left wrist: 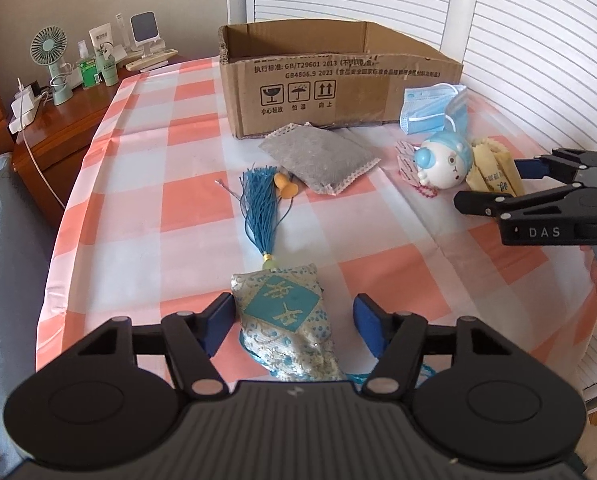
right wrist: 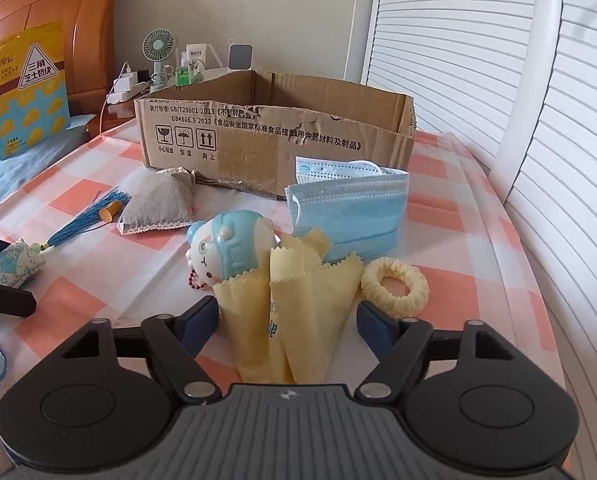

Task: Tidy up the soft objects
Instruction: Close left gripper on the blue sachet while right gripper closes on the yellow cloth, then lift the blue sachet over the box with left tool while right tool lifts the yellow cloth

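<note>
Both grippers stand released: the left gripper [left wrist: 294,326] straddles the brocade sachet [left wrist: 284,320], the right gripper [right wrist: 288,320] the yellow cloth [right wrist: 298,312]. Closing may snag the tassel [left wrist: 260,208] (it trails forward) or nudge the toy [right wrist: 228,248] touching the cloth.

You are working in a bedroom of a home. To your left a carved wooden headboard [right wrist: 58,20] rises over a bed with grey-blue bedding [left wrist: 6,248]. Beside it a wooden nightstand [left wrist: 70,120] carries a small green desk fan [left wrist: 52,60], skincare tubes and bottles [left wrist: 98,60], and a white charger with its cable [left wrist: 26,108]. White louvered doors [right wrist: 478,60] line the wall behind. Your bench wears a pink-and-white checked cloth [left wrist: 146,168], and a snack bag [right wrist: 26,88] leans on the bed.
</note>
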`<state>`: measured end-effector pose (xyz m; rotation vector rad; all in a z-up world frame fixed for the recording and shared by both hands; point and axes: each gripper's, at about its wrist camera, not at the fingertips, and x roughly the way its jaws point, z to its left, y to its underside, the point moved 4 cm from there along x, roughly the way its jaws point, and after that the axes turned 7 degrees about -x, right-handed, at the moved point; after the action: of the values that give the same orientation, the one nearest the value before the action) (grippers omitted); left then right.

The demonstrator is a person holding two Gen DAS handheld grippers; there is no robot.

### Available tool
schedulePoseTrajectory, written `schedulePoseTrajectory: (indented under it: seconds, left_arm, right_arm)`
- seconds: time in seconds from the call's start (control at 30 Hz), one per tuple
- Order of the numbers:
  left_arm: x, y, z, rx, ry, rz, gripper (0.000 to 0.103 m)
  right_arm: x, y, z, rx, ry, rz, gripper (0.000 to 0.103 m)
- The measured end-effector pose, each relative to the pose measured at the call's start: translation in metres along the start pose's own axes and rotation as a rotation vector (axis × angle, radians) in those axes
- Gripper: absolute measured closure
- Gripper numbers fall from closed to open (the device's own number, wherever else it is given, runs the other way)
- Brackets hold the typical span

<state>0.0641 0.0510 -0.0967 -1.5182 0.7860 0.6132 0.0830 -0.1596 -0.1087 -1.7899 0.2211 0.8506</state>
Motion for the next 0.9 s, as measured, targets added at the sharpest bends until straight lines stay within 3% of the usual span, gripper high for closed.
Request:
schedulePoseTrajectory:
  seconds: [0.1, 0.23, 0.27, 0.4, 0.73, 0.9]
  left_arm:
    - [0.0, 0.0, 0.0, 0.006, 0.005, 0.001, 0.039]
    - [-0.001, 0.0, 0.0, 0.02, 0.021, -0.004, 0.057]
    - [-0.002, -0.001, -0.001, 0.026, 0.027, -0.006, 0.057]
    - [-0.003, -0.001, -0.001, 0.042, 0.042, -0.004, 0.062]
    - [-0.011, -0.008, -0.003, 0.107, 0.089, 0.014, 0.077]
    - [-0.02, -0.017, -0.001, 0.139, 0.102, 0.003, 0.078]
  right_arm:
    - [-0.002, 0.0, 0.0, 0.002, -0.002, 0.004, 0.051]
    - [-0.006, 0.0, -0.001, 0.0, 0.014, 0.007, 0.069]
    - [-0.007, -0.001, -0.002, 0.002, 0.015, 0.009, 0.075]
    - [-0.014, -0.002, -0.004, 0.001, 0.01, 0.001, 0.086]
    - [-0.035, -0.009, -0.007, -0.039, 0.004, -0.017, 0.086]
    - [-0.041, -0.011, -0.009, -0.057, 0.002, -0.017, 0.086]
